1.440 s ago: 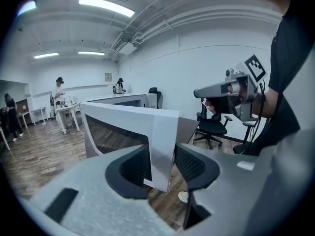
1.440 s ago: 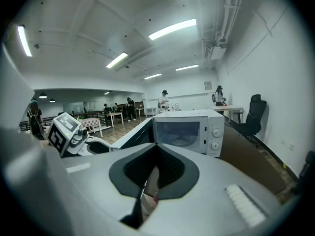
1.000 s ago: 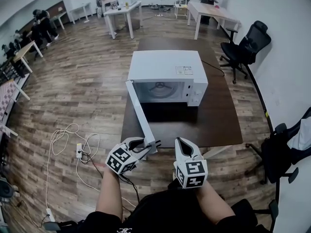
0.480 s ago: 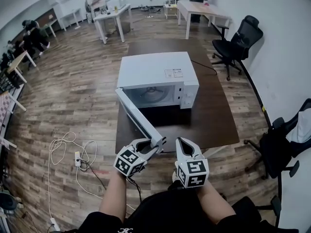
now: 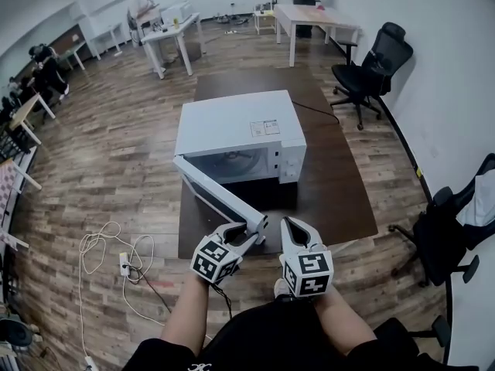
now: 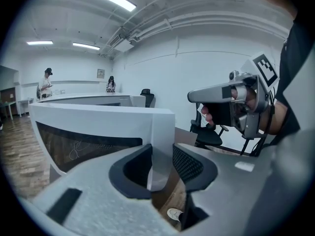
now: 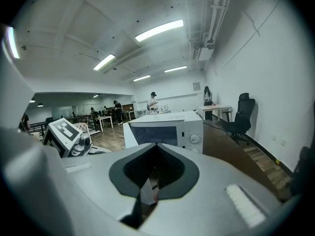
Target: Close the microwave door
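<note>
A white microwave [image 5: 236, 126] stands on a dark brown table [image 5: 332, 184]. Its door [image 5: 216, 192] hangs partly open, hinged at the left and angled toward me. My left gripper [image 5: 255, 226] straddles the door's free edge; its jaws have just been closing, and both pads lie against the door's faces. In the left gripper view the white door edge [image 6: 162, 132] fills the gap of the left gripper [image 6: 161, 166]. My right gripper [image 5: 295, 224] floats just to the right, off the door, shut with nothing in it. The right gripper view looks over the right gripper [image 7: 156, 145] at the microwave [image 7: 167, 129].
A black office chair [image 5: 371, 60] stands beyond the table's right side, and another chair [image 5: 448, 230] is near my right. White cables and a power strip [image 5: 116, 246] lie on the wood floor at left. White tables [image 5: 313, 18] and several people are at the back.
The door has swung from wide open to a narrower angle, its free edge moving right. My left gripper went with it. The right gripper stayed beside it.
</note>
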{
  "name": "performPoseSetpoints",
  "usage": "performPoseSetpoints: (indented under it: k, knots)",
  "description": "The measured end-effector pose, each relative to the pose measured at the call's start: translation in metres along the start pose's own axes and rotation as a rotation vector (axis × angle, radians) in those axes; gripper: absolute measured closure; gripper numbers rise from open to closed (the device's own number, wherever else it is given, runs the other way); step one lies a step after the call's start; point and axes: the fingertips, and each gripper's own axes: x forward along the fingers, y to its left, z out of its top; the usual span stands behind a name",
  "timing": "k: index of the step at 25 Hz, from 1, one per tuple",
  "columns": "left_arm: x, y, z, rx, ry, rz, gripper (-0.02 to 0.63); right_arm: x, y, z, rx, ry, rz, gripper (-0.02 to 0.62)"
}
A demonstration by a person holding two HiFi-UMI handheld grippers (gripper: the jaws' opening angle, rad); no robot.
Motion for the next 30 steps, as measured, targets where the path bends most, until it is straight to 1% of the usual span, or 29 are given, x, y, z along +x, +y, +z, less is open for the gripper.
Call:
performPoseSetpoints:
  k: [5,12,21,30]
  knots:
    - [0.016,0.003,0.009,-0.019,0.003,0.008,0.466,0.011,-0.019,0.009,-0.001,-0.009,0.010,0.586]
    - [0.043,0.012,0.023,-0.047,-0.003,0.040,0.466,0.032,-0.043,0.017,-0.003,-0.009,0.042,0.586]
    - [0.076,0.030,0.044,-0.075,-0.026,0.099,0.465,0.054,-0.075,0.031,-0.035,-0.013,0.078,0.586]
    - [0.101,0.046,0.061,-0.101,-0.048,0.136,0.466,0.067,-0.096,0.035,-0.025,-0.014,0.087,0.586]
